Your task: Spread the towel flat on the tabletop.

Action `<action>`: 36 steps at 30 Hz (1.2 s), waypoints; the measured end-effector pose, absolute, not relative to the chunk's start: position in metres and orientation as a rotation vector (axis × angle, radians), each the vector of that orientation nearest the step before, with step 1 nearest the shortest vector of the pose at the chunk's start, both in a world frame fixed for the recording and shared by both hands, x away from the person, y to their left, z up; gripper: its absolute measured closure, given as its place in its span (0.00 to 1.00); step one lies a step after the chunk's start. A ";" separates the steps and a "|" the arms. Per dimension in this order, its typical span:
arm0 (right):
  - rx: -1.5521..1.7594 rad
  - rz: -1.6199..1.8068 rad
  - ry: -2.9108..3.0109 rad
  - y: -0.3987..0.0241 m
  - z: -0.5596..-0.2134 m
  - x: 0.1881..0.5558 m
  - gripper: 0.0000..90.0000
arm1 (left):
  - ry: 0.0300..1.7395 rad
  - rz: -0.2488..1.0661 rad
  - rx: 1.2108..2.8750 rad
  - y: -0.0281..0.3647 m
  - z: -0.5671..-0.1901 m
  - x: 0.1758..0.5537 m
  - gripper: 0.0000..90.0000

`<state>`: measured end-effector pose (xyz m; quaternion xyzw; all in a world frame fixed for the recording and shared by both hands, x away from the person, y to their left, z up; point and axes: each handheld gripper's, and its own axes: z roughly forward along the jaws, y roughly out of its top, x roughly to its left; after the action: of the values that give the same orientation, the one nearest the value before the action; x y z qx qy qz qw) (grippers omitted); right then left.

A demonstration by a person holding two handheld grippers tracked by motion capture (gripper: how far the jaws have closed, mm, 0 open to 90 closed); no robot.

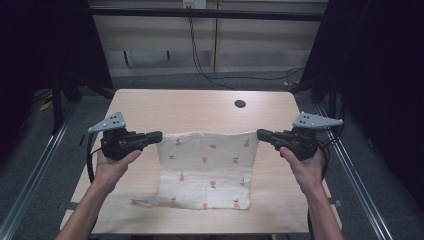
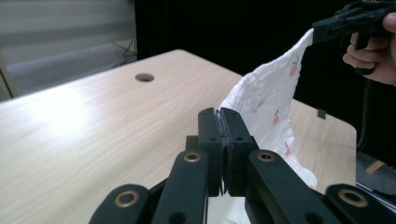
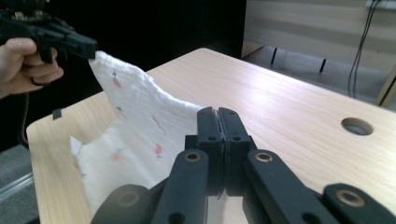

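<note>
- left gripper [image 1: 159,135] has its jaws clamped on one top corner of the white cloth [image 1: 207,167]
- right gripper [image 1: 260,134] pinches the other corner
- cloth's bottom edge rests near the table's [image 1: 200,105] near edge

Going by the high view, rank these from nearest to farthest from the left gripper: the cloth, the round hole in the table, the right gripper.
1. The cloth: its far left corner sits in the left gripper.
2. The round hole: across the table, toward the far right.
3. The right gripper: at the cloth's opposite far corner.
</note>
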<state>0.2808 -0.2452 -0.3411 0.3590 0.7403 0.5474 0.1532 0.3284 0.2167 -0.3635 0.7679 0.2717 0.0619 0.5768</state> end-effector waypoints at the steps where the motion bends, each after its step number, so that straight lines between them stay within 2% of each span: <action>1: 1.044 1.577 2.122 -0.244 -0.345 0.284 0.99 | 0.640 0.142 1.793 0.218 -0.366 0.329 0.98; 10: 1.085 1.551 2.137 -0.237 -0.366 0.307 0.99 | 0.701 0.125 1.805 0.226 -0.390 0.344 0.98; 29: 1.292 1.457 2.142 -0.227 -0.428 0.378 0.96 | 0.858 0.104 1.809 0.211 -0.437 0.404 0.97; 32: 1.340 1.459 2.084 -0.232 -0.432 0.383 0.88 | 0.881 0.123 1.824 0.213 -0.438 0.406 0.85; 33: 1.352 1.448 2.075 -0.234 -0.432 0.384 0.86 | 0.884 0.123 1.831 0.216 -0.438 0.407 0.85; 36: 1.353 1.428 2.077 -0.238 -0.432 0.382 0.85 | 0.899 0.125 1.830 0.223 -0.439 0.402 0.78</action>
<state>0.3817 -0.2382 -0.4317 0.4683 0.7188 0.4944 0.1399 0.4023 0.2233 -0.4386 0.7640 0.3753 0.0523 0.5222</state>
